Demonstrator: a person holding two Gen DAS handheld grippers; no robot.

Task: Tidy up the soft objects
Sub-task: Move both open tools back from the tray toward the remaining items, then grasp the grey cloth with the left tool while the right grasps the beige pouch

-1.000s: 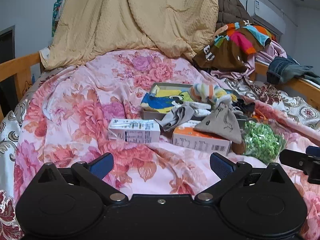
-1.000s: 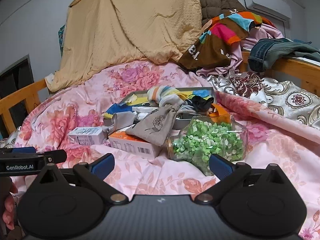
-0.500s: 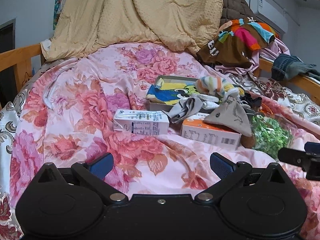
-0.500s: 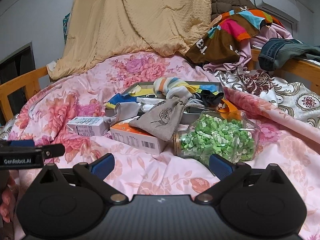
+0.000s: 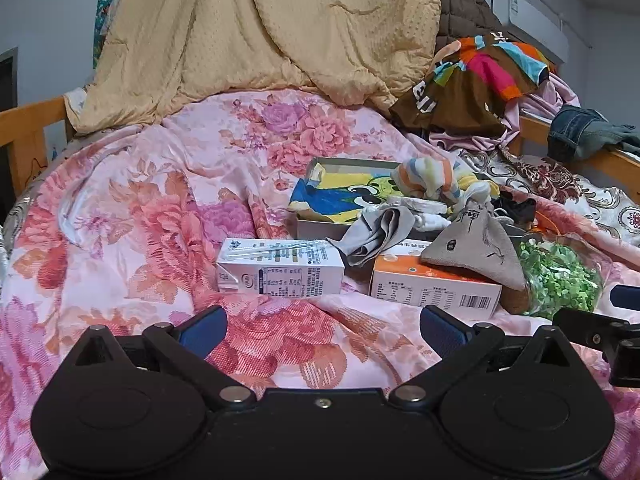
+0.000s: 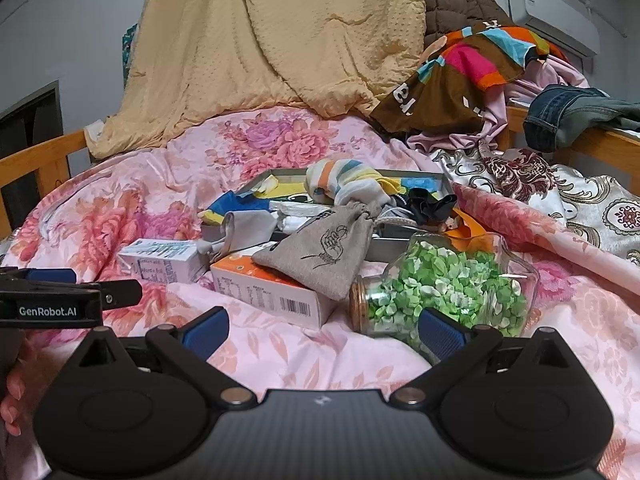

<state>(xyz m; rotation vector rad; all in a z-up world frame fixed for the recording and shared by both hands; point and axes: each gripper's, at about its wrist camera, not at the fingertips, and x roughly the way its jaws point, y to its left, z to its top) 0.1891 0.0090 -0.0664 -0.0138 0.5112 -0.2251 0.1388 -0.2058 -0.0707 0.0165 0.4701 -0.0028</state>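
1. Your left gripper (image 5: pixel 322 330) hovers low over the pink floral bedspread (image 5: pixel 132 216), fingers spread wide with nothing between them.
2. Your right gripper (image 6: pixel 324 330) is also spread wide and empty, just near of the jar (image 6: pixel 444 284) of green bits, which lies on its side with its cork end to the left.
3. The soft things sit in and around a shallow box (image 5: pixel 320 226) at the middle of the bed, far of both grippers.
4. A grey drawstring pouch (image 6: pixel 320 252) with a dark line drawing lies slumped on the orange carton (image 6: pixel 272 292), its cinched neck pointing far toward the box.
5. A striped sock bundle (image 6: pixel 344 182), in orange, blue, yellow and white bands, rests on the far part of the box.
6. A crumpled grey cloth (image 5: pixel 376 232) hangs over the near wall of the box, its end touching the white milk carton (image 5: pixel 280 272) to the left.
7. A yellow and blue printed cloth (image 5: pixel 332 196) lies flat in the left part of the box.
8. A small black fabric piece (image 6: pixel 432 204) sits at the right end of the box, with white folded bits beside it that are too jumbled to tell apart.
9. From the right wrist view, your left gripper shows at the left edge, with your fingertips (image 6: pixel 12 392) below it.
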